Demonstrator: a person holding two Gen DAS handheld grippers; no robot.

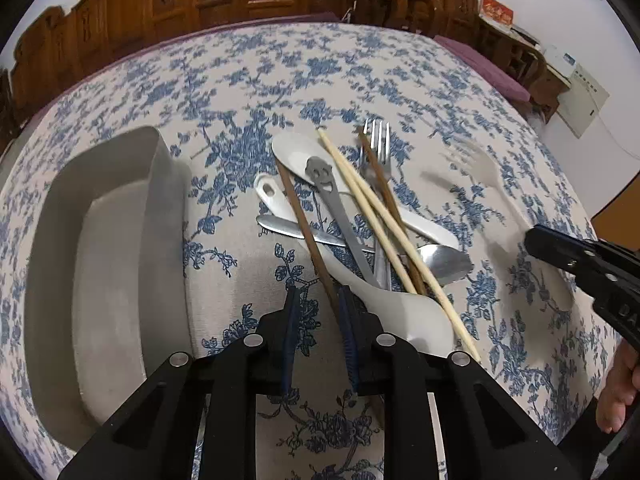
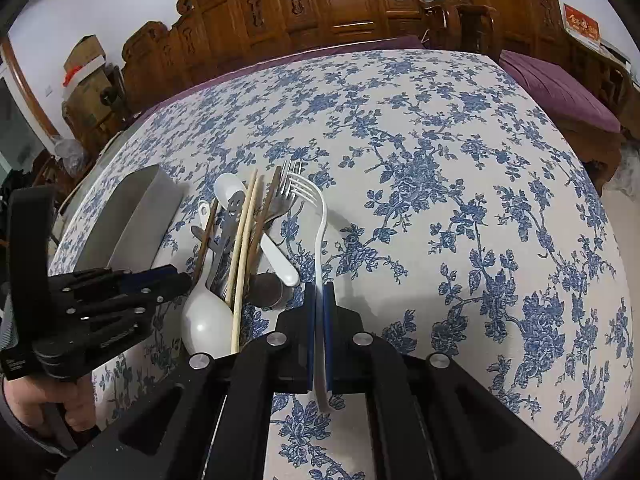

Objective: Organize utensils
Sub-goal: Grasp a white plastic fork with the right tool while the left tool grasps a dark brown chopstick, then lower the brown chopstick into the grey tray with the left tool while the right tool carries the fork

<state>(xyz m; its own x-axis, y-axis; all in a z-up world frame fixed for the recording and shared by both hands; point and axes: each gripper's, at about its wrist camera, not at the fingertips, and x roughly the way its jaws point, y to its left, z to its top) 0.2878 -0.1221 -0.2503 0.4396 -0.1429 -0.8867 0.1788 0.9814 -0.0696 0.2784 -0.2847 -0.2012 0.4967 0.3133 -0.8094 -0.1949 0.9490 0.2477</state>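
Left wrist view: low in the frame, the left claw (image 1: 318,300) stands part open around a brown chopstick (image 1: 306,236), pads apparently not yet pressing, with the utensil pile (image 1: 360,216) just above and a grey tray (image 1: 108,264) at left. Right wrist view: the right claw (image 2: 319,294) at lower centre is clamped on a white fork (image 2: 319,216), tines toward the pile (image 2: 240,248) at centre left.

Left tongs (image 1: 320,300) part-closed; right tongs (image 2: 319,292) clamped tight.

White fork (image 1: 486,172) motion-blurred in left view; its handle end hidden between tool pads.
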